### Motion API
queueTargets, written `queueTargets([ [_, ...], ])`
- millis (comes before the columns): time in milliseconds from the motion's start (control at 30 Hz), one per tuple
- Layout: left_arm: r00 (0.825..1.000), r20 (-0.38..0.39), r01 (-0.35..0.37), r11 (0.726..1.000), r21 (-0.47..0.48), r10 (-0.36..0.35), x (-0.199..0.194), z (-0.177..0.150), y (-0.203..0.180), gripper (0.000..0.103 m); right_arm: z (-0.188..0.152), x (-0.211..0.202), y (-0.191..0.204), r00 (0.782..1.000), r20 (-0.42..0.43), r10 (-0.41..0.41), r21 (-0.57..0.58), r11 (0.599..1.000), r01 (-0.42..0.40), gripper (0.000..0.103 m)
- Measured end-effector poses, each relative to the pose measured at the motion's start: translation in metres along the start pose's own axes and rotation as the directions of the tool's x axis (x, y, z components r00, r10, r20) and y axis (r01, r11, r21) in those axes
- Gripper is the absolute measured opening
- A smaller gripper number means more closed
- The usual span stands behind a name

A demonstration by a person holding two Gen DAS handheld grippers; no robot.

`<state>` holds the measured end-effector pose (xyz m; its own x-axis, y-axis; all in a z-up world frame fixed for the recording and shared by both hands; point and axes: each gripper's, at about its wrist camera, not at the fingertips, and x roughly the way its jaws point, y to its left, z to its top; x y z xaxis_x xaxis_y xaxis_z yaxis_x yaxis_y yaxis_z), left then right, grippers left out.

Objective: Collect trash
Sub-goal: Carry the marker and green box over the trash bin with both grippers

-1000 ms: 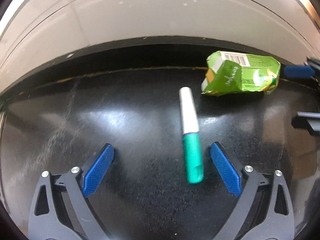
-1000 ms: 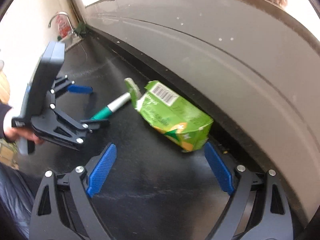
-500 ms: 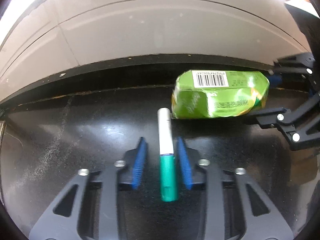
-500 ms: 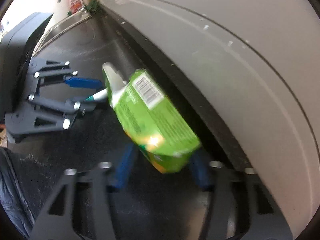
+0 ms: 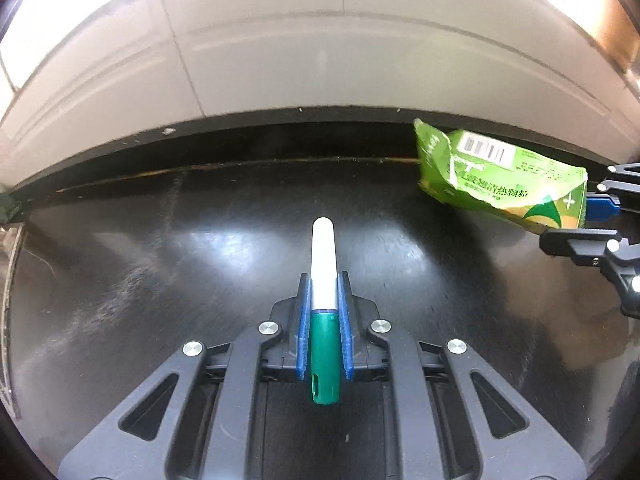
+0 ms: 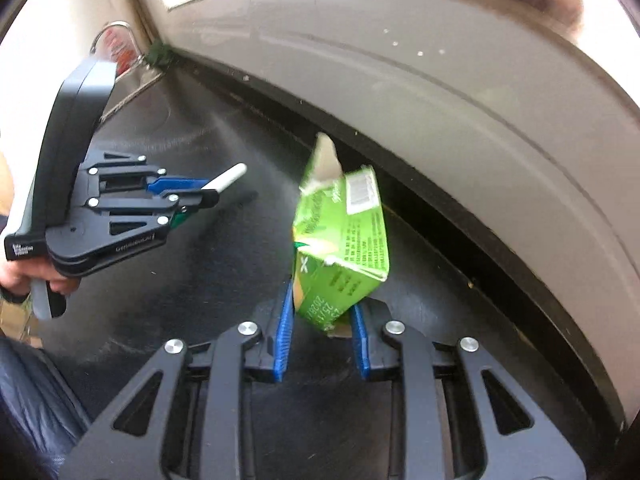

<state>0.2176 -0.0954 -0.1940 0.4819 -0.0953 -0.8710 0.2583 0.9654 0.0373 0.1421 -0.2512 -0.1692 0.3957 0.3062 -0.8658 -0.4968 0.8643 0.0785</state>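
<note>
In the left wrist view, the left gripper (image 5: 324, 292), whose blue pads stood wide apart a second ago with the marker (image 5: 325, 312) lying loose on the black counter (image 5: 160, 260), now has those pads pressed narrow against the marker's sides at lower centre; the green barrel sits between the pads and the white cap juts forward toward the middle of the frame; the crushed green carton (image 5: 500, 180), which lay on the counter at upper right a second ago, now hangs tilted at the right edge, its far end pinched by the right gripper (image 5: 592, 216), which enters from the right; the grey wall (image 5: 320, 60) curves across the top. In the right wrist view, the right gripper (image 6: 322, 320), wide open a second ago with the carton flat ahead of it, now has its pads drawn in on the lower end of the green carton (image 6: 340, 248), which stands up at centre frame with its torn flap pointing to the top; the left gripper (image 6: 188, 196) at middle left, once spread over the marker, now clamps the marker (image 6: 228, 176), whose white tip pokes out to the right; a hand (image 6: 24, 276) grips its handle at the left edge.
</note>
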Motion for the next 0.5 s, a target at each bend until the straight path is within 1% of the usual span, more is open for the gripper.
queueTargets([
  [167,1.000,0.022,-0.017,1.000,0.006,0.017,-0.037,-0.012,0.001,0.012,-0.017,-0.033,0.031,0.998,0.018,-0.068,0.039,0.997,0.067,0.024],
  [200,0.999,0.030,-0.018,1.000,0.004,0.018,-0.046,-0.013,-0.001,0.012,-0.020,-0.040,0.037,0.997,0.025,-0.072,0.047,0.996,0.070,0.024],
  [300,0.998,0.051,-0.022,1.000,0.008,0.021,-0.072,-0.028,-0.004,0.012,-0.031,-0.067,0.056,0.995,0.054,-0.079,0.075,0.994,0.075,0.024],
  [367,0.998,0.052,-0.018,1.000,0.005,0.018,-0.089,-0.038,-0.003,0.012,-0.039,-0.083,0.076,0.993,0.071,-0.089,0.072,0.994,0.084,0.024],
  [500,0.998,0.052,-0.027,1.000,-0.010,0.028,-0.114,-0.066,0.004,0.012,-0.049,-0.095,0.111,0.992,0.085,-0.089,0.057,0.995,0.084,0.024],
])
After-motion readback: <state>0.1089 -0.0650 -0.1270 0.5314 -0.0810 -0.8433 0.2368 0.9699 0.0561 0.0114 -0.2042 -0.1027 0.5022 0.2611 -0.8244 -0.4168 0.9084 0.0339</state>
